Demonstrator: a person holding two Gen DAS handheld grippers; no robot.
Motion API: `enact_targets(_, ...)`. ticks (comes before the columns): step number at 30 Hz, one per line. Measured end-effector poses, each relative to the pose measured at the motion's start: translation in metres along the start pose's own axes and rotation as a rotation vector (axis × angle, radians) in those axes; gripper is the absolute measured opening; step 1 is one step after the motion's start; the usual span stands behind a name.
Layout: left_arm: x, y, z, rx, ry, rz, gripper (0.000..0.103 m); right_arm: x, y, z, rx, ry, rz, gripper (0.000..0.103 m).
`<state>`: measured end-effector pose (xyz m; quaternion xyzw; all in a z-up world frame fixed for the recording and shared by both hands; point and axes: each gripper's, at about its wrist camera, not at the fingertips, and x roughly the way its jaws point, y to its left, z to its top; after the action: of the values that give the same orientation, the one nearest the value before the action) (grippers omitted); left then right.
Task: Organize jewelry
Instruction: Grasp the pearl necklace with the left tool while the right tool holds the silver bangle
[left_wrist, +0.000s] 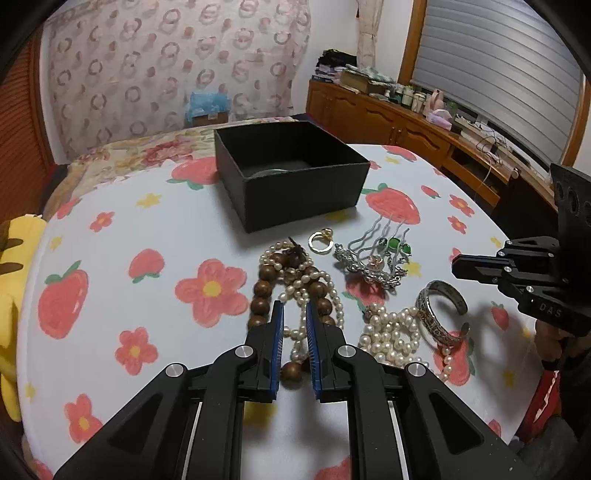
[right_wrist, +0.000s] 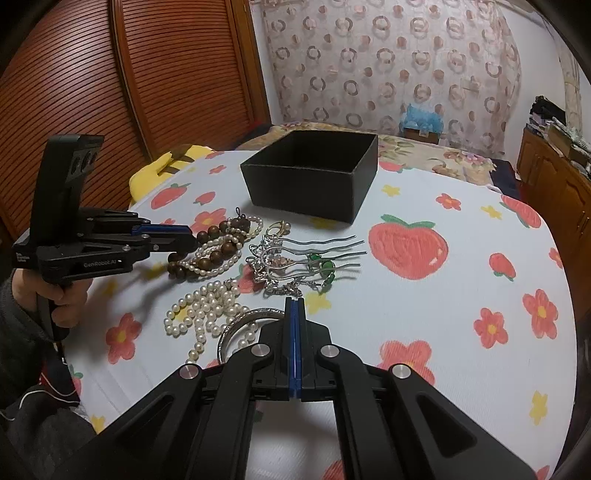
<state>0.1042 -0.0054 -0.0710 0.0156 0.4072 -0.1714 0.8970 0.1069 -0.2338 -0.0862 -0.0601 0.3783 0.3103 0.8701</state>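
My left tool (left_wrist: 295, 314) sits low over the tangle of wooden bead bracelet (left_wrist: 264, 291) and pearl strand (left_wrist: 314, 291), its two blue pads apart with a loop of pearls running between them, not yet pinched; I judge I am lining up to lift this clump first because it lies nearest that hand. My right tool (right_wrist: 294, 306) has its pads pressed together on nothing and hangs just above the silver bangle (right_wrist: 243, 325), which leans on a second heap of pearls (right_wrist: 207, 310), waiting its turn. Beyond them lie the gold ring (left_wrist: 320, 242) and the silver hair comb with green stones (right_wrist: 306, 258). The black box (left_wrist: 291, 173) stands open further back on the strawberry-print table (left_wrist: 110, 258), near enough that either hand can drop pieces in; something pale already lies at its bottom
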Motion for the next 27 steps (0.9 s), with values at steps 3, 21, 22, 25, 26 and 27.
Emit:
enact_targets(3,-0.001,0.004,0.001,-0.005,-0.003,0.01,0.011,0.001,0.0,0.0,0.0,0.007,-0.001,0.001)
enact_targets(21,0.028,-0.002,0.021,0.095,0.062,0.07,0.021,0.012,0.0,-0.01,-0.027,0.077,0.002,0.001)
enact_targets(22,0.026,-0.003,0.02,0.097,0.061,0.054,0.021,0.012,0.0,-0.011,-0.028,0.078,0.002,0.001)
enact_targets(25,0.02,-0.005,0.018,0.104,0.044,0.028,0.021,0.014,-0.001,-0.013,-0.025,0.083,0.005,0.001)
enact_targets(26,0.019,-0.007,0.017,0.107,0.042,0.015,0.021,0.014,-0.001,-0.013,-0.023,0.087,0.007,0.001)
enact_targets(27,0.019,-0.009,0.016,0.112,0.043,0.015,0.021,0.014,-0.001,-0.013,-0.023,0.086,0.008,0.001)
